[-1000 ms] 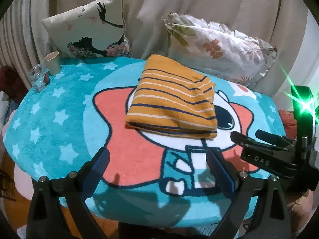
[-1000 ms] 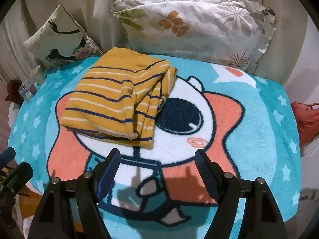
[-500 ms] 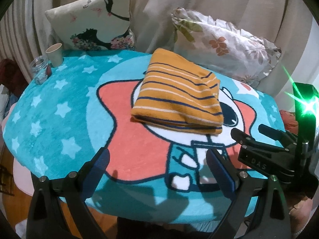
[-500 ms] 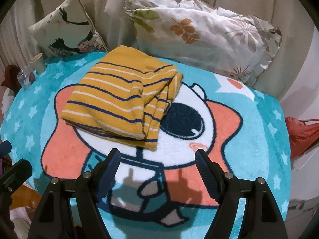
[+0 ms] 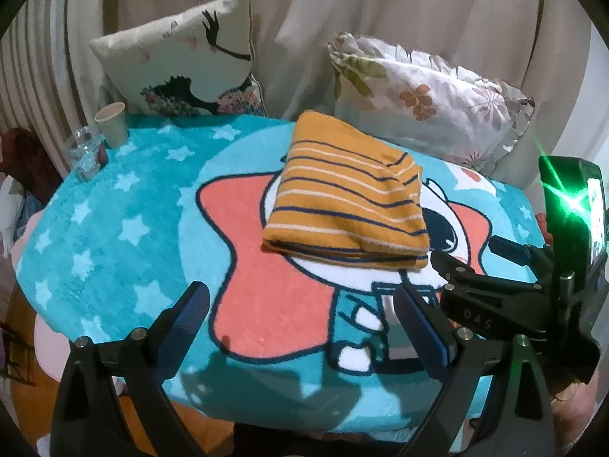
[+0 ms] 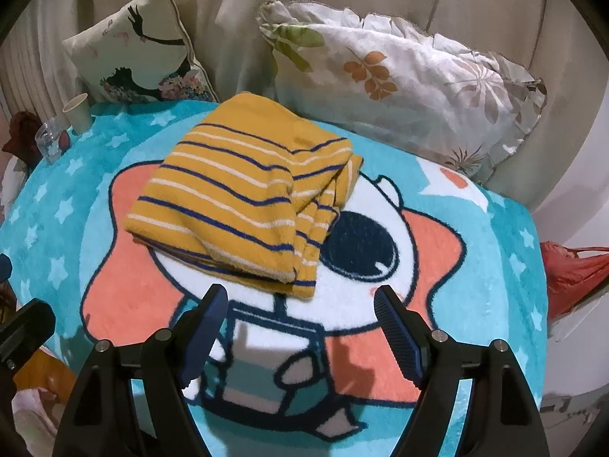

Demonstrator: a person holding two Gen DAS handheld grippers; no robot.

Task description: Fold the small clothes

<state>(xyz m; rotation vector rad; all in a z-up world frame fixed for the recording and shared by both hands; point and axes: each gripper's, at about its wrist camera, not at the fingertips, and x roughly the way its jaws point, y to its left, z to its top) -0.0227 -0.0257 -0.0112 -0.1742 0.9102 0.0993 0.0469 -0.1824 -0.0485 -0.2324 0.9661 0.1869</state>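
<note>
Blanket (image 5: 114,228) unchanged; folded garment (image 6: 243,205) unmoved; right claw (image 6: 300,323) opening, empty.

I see bare blanket (image 6: 495,266) between my right gripper (image 6: 300,337) and the folded striped garment (image 6: 243,198), so a straight path to its near edge is free. The fingers (image 6: 397,333) stand wide, opening, with nothing between them. To the garment's right the blanket is open up to the floral pillow (image 6: 399,76), which blocks the far side. The bird cushion (image 5: 182,57) closes the far left, with a paper cup (image 5: 112,123) and a glass jar (image 5: 85,152) just beside it (both near the blanket's edge). From my left gripper (image 5: 304,323) the near left blanket is free; my right gripper's body crowds its right flank.
</note>
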